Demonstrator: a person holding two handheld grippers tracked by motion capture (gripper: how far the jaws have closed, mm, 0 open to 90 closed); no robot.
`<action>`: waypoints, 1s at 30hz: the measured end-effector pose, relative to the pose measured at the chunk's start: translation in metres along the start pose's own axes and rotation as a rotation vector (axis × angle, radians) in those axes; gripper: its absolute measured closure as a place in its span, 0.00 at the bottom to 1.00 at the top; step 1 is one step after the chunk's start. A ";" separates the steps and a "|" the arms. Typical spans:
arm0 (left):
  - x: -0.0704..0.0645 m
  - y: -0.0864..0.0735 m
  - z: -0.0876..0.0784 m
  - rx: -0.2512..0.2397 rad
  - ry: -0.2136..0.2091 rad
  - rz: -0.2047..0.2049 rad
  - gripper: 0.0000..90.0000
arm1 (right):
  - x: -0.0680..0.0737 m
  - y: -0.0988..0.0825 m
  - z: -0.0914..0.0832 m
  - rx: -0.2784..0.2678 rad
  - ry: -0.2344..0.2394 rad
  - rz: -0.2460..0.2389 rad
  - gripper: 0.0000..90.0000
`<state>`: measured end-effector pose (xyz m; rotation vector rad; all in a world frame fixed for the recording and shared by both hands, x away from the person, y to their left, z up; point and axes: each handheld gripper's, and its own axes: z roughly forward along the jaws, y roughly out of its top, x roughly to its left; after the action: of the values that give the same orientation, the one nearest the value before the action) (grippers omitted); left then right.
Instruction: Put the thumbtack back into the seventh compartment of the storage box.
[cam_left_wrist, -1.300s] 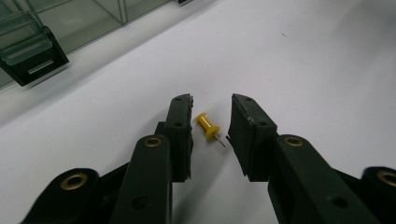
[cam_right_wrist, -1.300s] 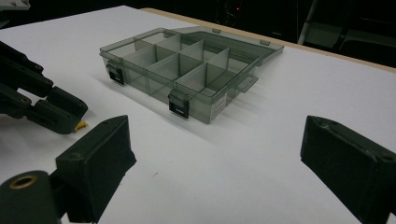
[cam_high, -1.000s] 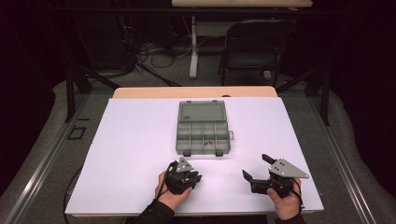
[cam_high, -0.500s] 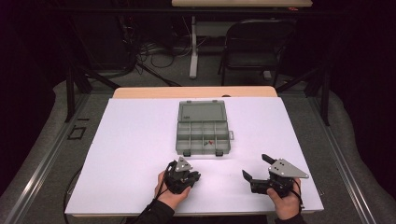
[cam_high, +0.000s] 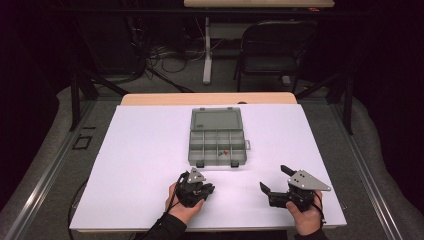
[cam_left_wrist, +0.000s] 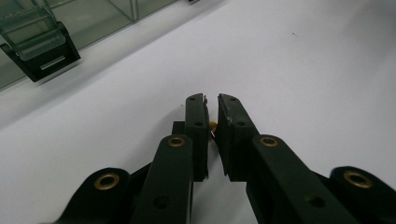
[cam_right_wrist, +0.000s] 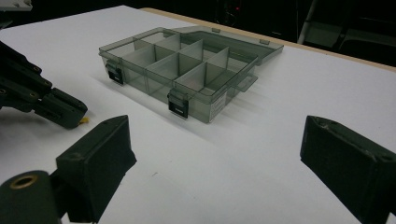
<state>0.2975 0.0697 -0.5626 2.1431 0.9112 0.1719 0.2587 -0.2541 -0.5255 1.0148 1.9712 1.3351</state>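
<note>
Jaws: left gripper (cam_left_wrist: 211, 105) pinches a small yellow piece (cam_left_wrist: 213, 125); right gripper (cam_right_wrist: 219, 154) spread. We lift straight, then carry it to the far organizer box (cam_high: 218, 142).

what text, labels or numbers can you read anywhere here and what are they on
No text is readable anywhere.
Compartment box: a pale sticker on its front wall near the right latch, too blurred to read.
Box latch: a light strip on it, no legible letters.
Left gripper and right gripper: no markings visible.
</note>
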 end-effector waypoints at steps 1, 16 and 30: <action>0.001 0.001 -0.001 0.002 0.000 0.002 0.92 | 0.000 0.000 0.000 -0.002 -0.001 0.000 0.10; 0.010 0.032 -0.022 -0.056 0.007 0.013 0.93 | 0.001 0.000 0.000 0.000 0.000 -0.002 0.10; 0.017 0.058 -0.028 -0.064 -0.005 0.003 0.93 | 0.000 0.000 0.000 0.000 -0.001 0.001 0.10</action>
<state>0.3308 0.0730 -0.5055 2.0849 0.8878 0.1943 0.2584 -0.2539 -0.5253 1.0169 1.9698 1.3350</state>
